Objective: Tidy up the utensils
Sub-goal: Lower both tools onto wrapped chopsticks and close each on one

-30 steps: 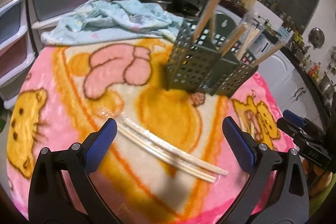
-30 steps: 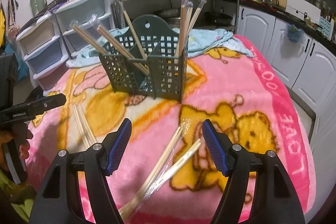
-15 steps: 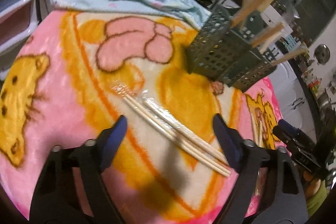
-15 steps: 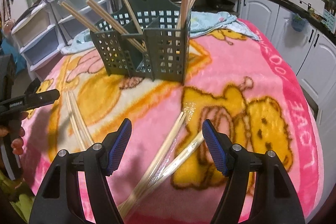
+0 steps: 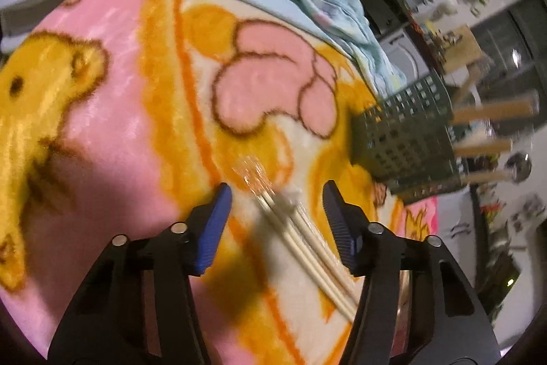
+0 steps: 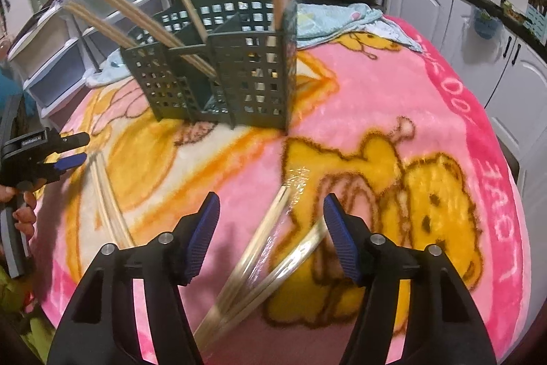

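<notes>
Kitchen, white drawer units at left, white cabinets right. Fuzzy pink cartoon-bear blanket [image 6: 444, 98] covers the table. My left gripper [image 5: 277, 194] jaws closing around plastic-wrapped chopsticks [image 5: 304, 238], pads not touching. Dark green perforated plastic caddy [image 6: 239, 81] holds wooden chopsticks. My right gripper [image 6: 270, 204] jaws closing over wrapped chopstick pairs [image 6: 259, 248], apart.

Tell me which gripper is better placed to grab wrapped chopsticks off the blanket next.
Probably left. The left gripper already straddles its wrapped chopsticks, jaws closing around them. The right gripper is closing too, but one of its two pairs lies askew.
</notes>
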Available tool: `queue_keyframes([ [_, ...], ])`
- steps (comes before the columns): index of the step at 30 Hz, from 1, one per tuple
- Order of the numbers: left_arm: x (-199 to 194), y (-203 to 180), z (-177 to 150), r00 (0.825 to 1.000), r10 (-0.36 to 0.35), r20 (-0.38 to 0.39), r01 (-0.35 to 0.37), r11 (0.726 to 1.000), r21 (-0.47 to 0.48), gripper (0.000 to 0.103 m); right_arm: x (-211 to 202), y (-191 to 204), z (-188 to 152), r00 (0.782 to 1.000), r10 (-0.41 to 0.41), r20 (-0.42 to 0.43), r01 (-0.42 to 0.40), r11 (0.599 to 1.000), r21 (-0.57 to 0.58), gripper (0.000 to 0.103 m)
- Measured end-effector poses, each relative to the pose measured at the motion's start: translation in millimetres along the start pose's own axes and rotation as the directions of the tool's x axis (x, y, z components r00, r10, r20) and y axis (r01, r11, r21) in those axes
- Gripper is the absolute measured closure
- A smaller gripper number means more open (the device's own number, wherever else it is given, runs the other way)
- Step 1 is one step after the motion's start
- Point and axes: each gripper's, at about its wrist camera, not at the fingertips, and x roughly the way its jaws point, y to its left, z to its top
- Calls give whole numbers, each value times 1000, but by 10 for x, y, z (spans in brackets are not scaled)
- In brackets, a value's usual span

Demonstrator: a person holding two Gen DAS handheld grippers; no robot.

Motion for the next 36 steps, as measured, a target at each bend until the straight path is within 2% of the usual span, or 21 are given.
queue_keyframes([
  [6,3,99,64,1000,-20,3,20,998,-66,68,116,-75,65,999,8,-33,-7,1000,22,51],
  [13,19,115,115,1000,-6,10,6,998,-61,72,321,-139,130,995,32,-99,-25,997,66,52],
  [16,30,111,128,1000,9,9,-9,999,-53,77,483,-168,133,985,53,-165,-35,994,106,60],
  [18,41,108,141,1000,26,9,-26,999,-43,80,541,-168,114,981,57,-186,-33,991,129,62],
  [20,50,108,141,999,39,11,-39,999,-27,84,543,-141,108,982,36,-185,-14,993,119,66],
  [25,73,80,136,997,74,11,-74,997,23,95,516,-144,99,983,39,-178,-15,991,133,92],
  [29,66,115,143,997,71,7,-71,996,49,101,434,-124,126,987,70,-142,-50,989,142,97],
  [36,-165,-2,163,997,44,60,-50,993,104,102,96,-21,202,994,102,-41,-97,989,112,98],
])
